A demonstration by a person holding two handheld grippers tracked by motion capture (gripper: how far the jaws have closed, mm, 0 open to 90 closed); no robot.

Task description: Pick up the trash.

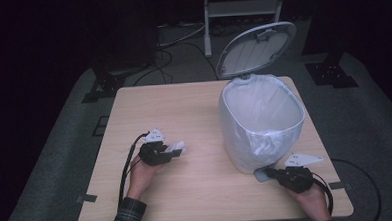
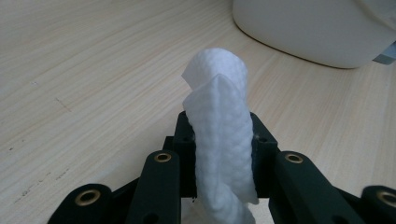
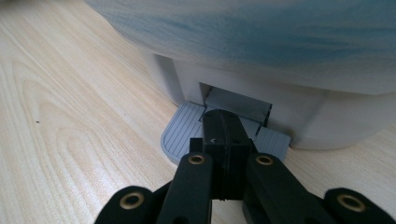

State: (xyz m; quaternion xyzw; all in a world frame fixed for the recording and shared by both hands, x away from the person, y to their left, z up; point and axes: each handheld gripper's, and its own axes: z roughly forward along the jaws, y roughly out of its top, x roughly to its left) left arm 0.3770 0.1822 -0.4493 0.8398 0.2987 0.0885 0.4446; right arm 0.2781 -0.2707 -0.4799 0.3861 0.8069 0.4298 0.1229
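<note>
Pale wood-grain table (image 1: 194,110), smooth. On it a rounded white plastic bin (image 1: 235,139) w/ thin crinkly liner, oval lid (image 1: 256,49) up. Right gripper (image 3: 223,128), jaws together, presses the ribbed grey pedal (image 3: 180,133). Left gripper (image 2: 219,140) is clamped on soft dimpled tissue (image 2: 219,121), left of the bin

Looks like a lab/studio – dark walls, lone wooden table (image 1: 194,110), floor cables (image 1: 181,41), equipment stands (image 1: 100,84).

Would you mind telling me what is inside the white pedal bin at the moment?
A translucent plastic liner lines the pedal bin, folded over its rim. No waste shows in the visible part; the bottom is hidden by the bin's wall.
</note>
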